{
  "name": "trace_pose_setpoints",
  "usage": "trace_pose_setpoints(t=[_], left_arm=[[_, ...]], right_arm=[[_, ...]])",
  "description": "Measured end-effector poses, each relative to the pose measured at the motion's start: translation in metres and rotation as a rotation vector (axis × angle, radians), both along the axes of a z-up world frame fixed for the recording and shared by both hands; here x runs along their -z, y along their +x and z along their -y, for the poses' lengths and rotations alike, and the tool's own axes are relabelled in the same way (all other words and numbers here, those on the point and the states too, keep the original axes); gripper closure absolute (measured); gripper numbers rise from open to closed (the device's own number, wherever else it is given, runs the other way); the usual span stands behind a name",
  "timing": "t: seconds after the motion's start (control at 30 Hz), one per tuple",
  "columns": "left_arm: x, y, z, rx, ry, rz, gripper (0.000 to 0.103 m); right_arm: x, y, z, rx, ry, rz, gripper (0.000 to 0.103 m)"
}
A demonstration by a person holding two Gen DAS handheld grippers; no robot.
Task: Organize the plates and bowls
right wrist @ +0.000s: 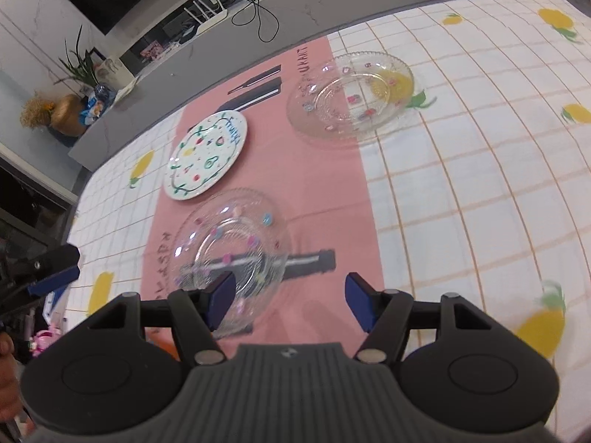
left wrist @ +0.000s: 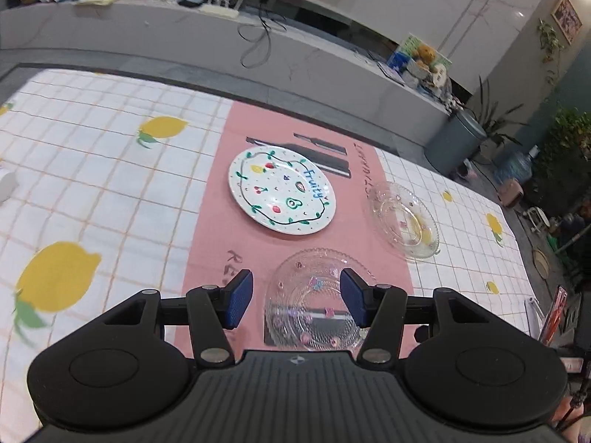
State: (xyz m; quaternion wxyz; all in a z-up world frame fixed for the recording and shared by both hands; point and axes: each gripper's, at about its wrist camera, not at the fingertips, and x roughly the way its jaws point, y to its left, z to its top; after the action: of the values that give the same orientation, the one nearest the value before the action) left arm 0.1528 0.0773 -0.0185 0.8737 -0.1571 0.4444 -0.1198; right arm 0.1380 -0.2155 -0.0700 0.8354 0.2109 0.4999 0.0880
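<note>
A white plate painted with fruit and the word "Fruity" (left wrist: 281,192) (right wrist: 207,155) lies on a pink mat. A clear glass plate with small coloured dots (left wrist: 314,302) (right wrist: 231,254) lies nearer on the same mat. A second glass plate (left wrist: 404,219) (right wrist: 351,96) straddles the mat's edge and the tablecloth. My left gripper (left wrist: 296,289) is open and hovers over the near glass plate, its blue pads apart from it. My right gripper (right wrist: 291,295) is open just right of that plate, with only mat showing between its pads. The left gripper's finger (right wrist: 55,269) shows at the left edge of the right wrist view.
The pink mat (left wrist: 207,229) has printed cutlery shapes and lies on a checked lemon-print tablecloth (left wrist: 92,184). A grey counter (left wrist: 147,33) with cables and clutter runs behind the table. A grey bin (left wrist: 456,140) stands beyond the far corner. A white object (left wrist: 7,186) sits at the left edge.
</note>
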Motion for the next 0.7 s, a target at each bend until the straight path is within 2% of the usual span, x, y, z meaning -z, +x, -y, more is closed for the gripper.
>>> trace_pose_setpoints(t=[0.2,0.37,0.53,0.7], left_arm=[[0.031,0.030,-0.008,0.048,-0.041,-0.074,0.040],[0.051,0.043,-0.018,0.057,-0.099,-0.121,0.040],[0.062,0.049,-0.016,0.062,-0.063,-0.156,0.040],[0.067,0.050,-0.008,0.105,-0.062,-0.170,0.040]], right_arm=[[0.010,0.034,-0.011,-0.054,-0.047,-0.009,0.038],[0.028,0.047,-0.017,-0.079,-0.002,-0.053,0.040],[0.033,0.047,-0.020,-0.100,-0.012,-0.022,0.041],[0.035,0.047,-0.018,-0.091,0.022,-0.003,0.042]])
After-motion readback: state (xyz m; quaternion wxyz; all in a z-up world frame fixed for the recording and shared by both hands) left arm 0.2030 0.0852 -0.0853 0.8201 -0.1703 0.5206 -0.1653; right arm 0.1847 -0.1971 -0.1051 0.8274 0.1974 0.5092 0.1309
